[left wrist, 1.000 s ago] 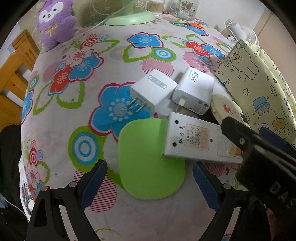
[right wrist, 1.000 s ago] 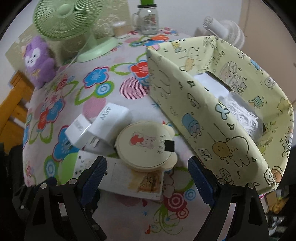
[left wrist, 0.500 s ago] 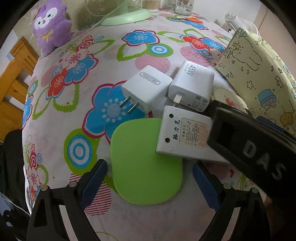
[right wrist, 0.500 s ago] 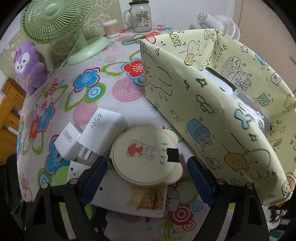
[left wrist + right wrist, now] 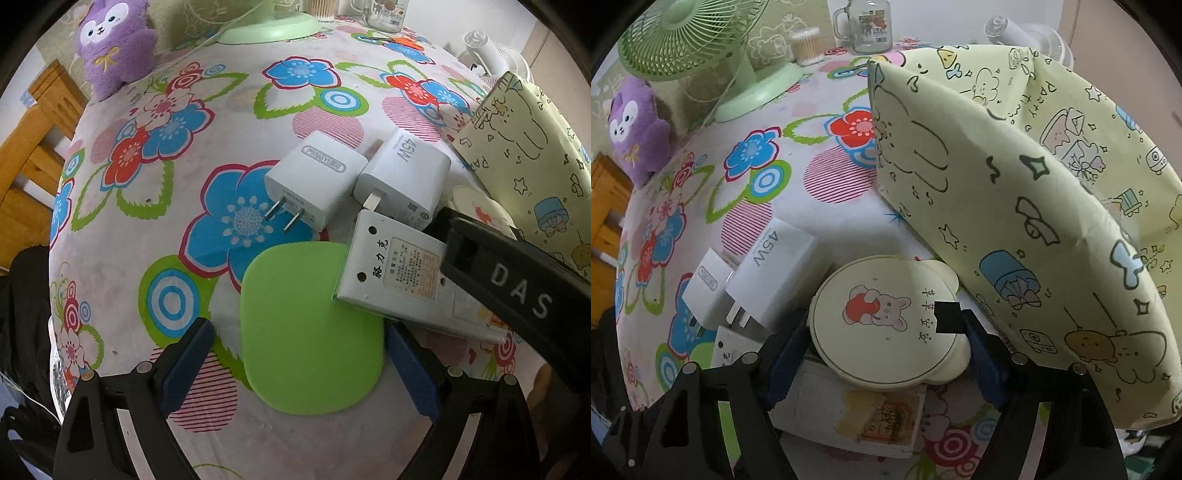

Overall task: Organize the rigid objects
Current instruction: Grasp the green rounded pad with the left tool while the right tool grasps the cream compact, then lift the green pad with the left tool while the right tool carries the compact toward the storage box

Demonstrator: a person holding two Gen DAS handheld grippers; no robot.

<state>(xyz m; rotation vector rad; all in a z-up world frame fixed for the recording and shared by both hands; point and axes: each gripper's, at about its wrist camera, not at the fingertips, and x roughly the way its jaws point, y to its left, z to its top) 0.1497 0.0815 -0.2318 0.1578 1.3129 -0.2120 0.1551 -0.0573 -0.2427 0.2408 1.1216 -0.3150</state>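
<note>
On the floral tablecloth lie a green rounded pad, a white box with Chinese print, a small white charger with prongs, a 45W charger and a round cream disc with a bunny picture. My left gripper is open, its pads either side of the green pad. My right gripper straddles the cream disc, its pads at the disc's two edges; it also crosses the left wrist view. The disc rests partly on the white box.
A yellow-green cartoon fabric bin stands right of the objects. A green desk fan, purple plush, glass mug and cotton swab jar are at the back. A white fan is behind the bin.
My right gripper has moved forward and down and narrowed around the cream disc. The left gripper has edged closer to the green pad.
</note>
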